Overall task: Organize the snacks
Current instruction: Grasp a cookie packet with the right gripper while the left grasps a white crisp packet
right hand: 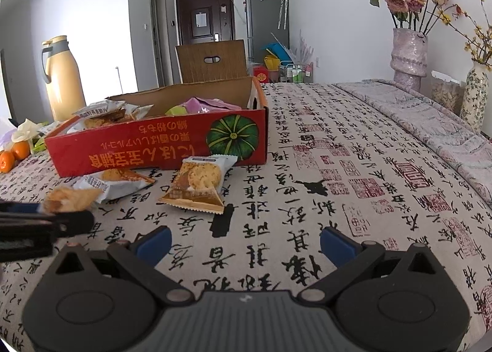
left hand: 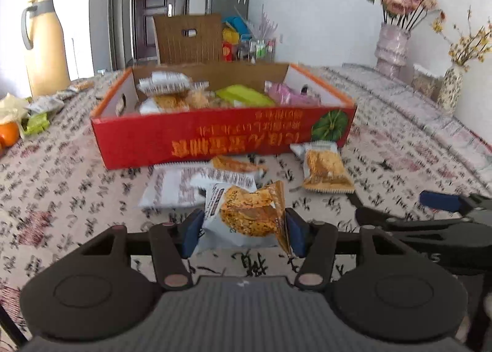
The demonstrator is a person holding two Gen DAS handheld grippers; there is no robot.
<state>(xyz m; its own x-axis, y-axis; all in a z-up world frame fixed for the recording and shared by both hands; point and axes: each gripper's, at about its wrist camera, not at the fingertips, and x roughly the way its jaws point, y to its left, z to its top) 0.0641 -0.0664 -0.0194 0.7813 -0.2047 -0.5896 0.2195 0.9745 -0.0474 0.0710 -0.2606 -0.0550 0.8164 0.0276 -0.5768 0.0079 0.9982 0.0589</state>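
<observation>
I have the left claw (left hand: 243, 230) pinching a snack (left hand: 246, 216) for transfer into the box (left hand: 215, 136) at 12 o'clock, while the right claw (right hand: 246, 244) waits spread over the worktop (right hand: 338, 167).

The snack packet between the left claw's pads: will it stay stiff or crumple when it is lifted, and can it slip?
The snack packet is probably floppy: its wrapper already creases between the left claw. It looks light, a thin film around one cake. The glossy film may slip, and the cake could crumble if squeezed.
</observation>
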